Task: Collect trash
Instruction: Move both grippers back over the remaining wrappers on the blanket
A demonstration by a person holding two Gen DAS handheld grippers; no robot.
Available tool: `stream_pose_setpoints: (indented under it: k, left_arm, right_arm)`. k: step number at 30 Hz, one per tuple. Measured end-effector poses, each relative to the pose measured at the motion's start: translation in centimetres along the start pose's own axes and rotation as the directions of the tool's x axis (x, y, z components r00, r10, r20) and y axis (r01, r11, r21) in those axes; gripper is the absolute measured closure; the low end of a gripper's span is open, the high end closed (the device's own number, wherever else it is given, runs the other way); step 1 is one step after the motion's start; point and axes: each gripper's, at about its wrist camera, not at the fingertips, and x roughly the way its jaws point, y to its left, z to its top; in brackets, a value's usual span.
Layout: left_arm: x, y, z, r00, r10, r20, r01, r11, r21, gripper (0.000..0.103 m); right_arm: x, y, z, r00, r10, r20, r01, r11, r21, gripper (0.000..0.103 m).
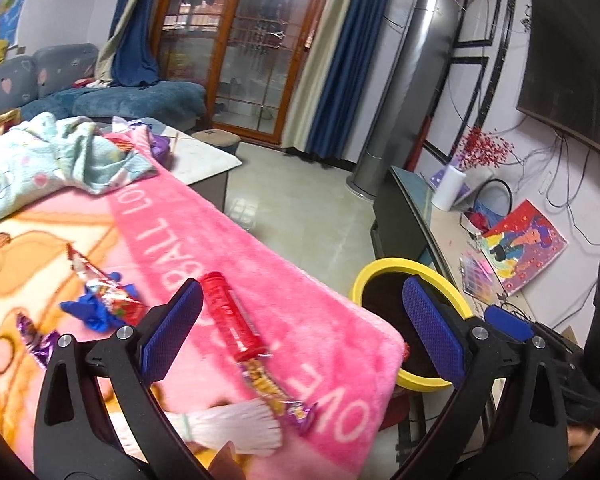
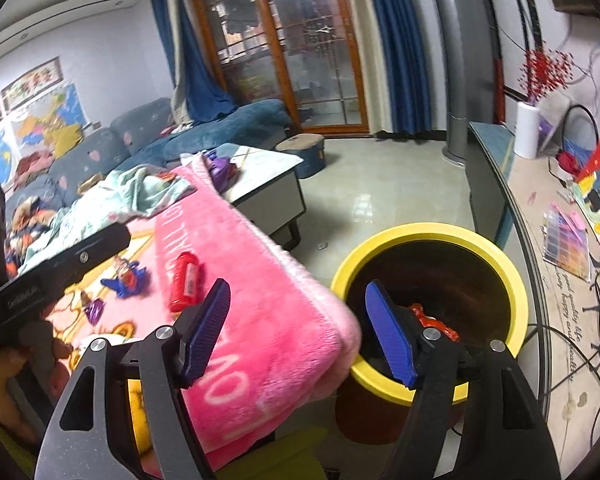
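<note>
Your left gripper (image 1: 302,330) hangs with its fingers spread wide and empty over the near corner of the pink blanket (image 1: 204,224), straddling the long red-and-purple wrapper (image 1: 252,348) that lies loose between them; that looks like the next piece to take. Your right gripper (image 2: 298,330) is also wide open and holding nothing, poised at the rim of the yellow-rimmed bin (image 2: 516,280), where a red wrapper (image 2: 432,322) already lies inside. The bin sits just beside the blanket's edge, so carries are short. More scraps, a blue-and-red wrapper (image 1: 100,300) and a purple one (image 1: 34,338), lie farther left. Open floor (image 1: 300,216) lies beyond the edge.
</note>
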Motion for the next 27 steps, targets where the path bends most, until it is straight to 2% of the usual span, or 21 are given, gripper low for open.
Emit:
stream_pose_setpoints:
  k: [17,27]
  left_arm:
    - [-3.5,6.4,-0.2,0.994,0.1,0.042,-0.095,0.99,-0.109,0.011]
    - [-5.2,10.5,-0.8,0.984,0.169,0.049,-0.158,0.971,-0.177,0.011]
  right_arm:
    - [0.7,7.3,-3.0,0.99,0.108,-0.088,-0.124,0.973,-0.196,0.035]
    - [1.2,10.5,-4.0,0.978,0.159,-0.137,-0.189,0.95,-0.25,0.035]
